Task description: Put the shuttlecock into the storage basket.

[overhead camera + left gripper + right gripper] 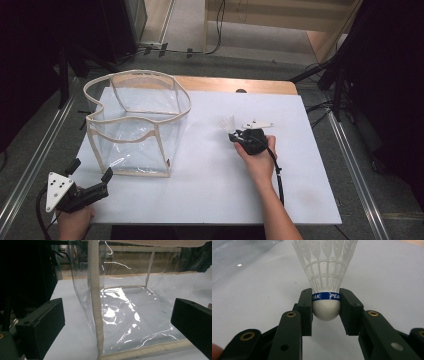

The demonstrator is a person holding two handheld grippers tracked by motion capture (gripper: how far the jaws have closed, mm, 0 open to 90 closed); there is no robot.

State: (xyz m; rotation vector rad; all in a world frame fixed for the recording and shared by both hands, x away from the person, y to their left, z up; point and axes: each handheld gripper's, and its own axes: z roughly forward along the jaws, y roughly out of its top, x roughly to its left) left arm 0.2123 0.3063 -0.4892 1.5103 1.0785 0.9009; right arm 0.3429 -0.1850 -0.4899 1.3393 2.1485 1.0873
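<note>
Shuttlecock (326, 277): white plastic skirt and white rounded cork with a blue band lettered "PEAK"; it is sitting out on the bench, right of middle, cork toward the person and skirt pointing to the far edge.
Right gripper (326, 305): its two black jaws are pinching the shuttlecock at the cork, one on each side of the blue band; in the high view the right gripper (239, 136) is lying low over the white top with the person's hand (260, 161) wrapped around it.
Left gripper (92, 175): it is hanging at the near left corner of the bench, jaws spread wide and holding nothing; both are pointing at the bag's near corner seam.
Clear bag (135, 122): a see-through plastic tote with cream fabric trim is standing open and upright on the left half of the bench, well apart from the shuttlecock.
Bench (210, 195): a white board is covering a wooden top whose far edge is showing behind it.
</note>
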